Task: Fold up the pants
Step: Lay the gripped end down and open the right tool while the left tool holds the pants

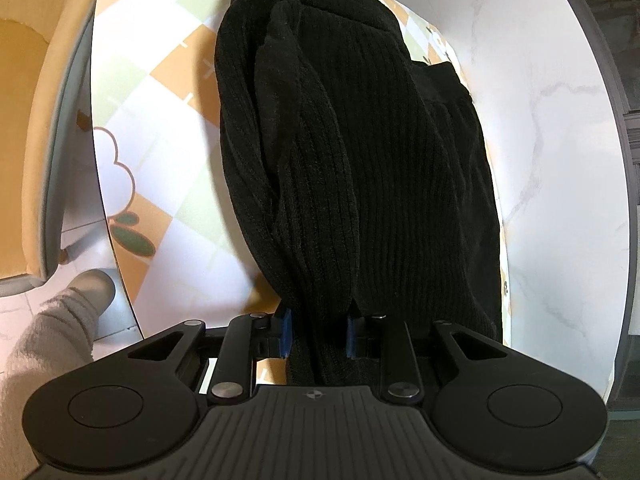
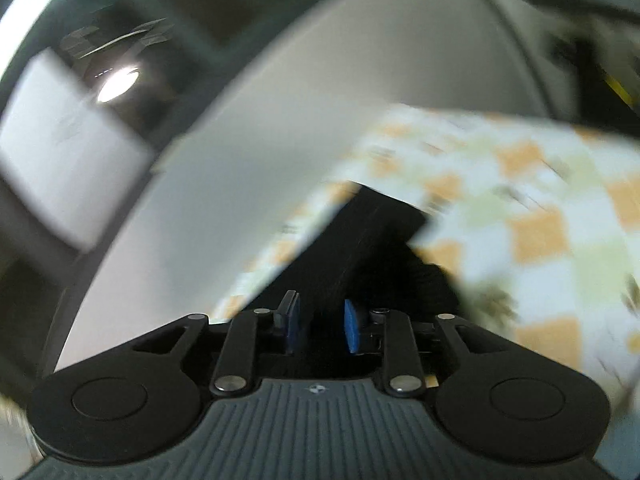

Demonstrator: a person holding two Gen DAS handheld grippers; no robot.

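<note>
Step in hand, as judged: mid-fold carry of the pants (image 1: 352,152), both ends lifted. Left gripper (image 1: 318,336): jaws pinching a thick bunch of the black ribbed cloth between blue pads (image 1: 285,330); the cloth runs away from the gripper over the worktop (image 1: 552,128), bunched and twisted on its left side, a flatter hem-like edge showing at far right. Right gripper (image 2: 322,326): view heavily motion-blurred; jaws partly closed with dark cloth between the pads (image 2: 352,326), appears to be pinching the pants, though contact cannot be confirmed through the blur. Next move likely calls for carrying the held edge over the rest and laying it flat, keeping both grips level so the twist on the left does not get folded in; the bunching may need smoothing first. Surface: white marble-look worktop, part covered by a checked mat (image 1: 160,92) in orange, pale green and white with a flower print. Room: a tan chair (image 1: 36,120) off the left edge; pale tiled floor below it; a person's grey sleeve (image 1: 44,344) at near left. Background in the right view too blurred to read.
</note>
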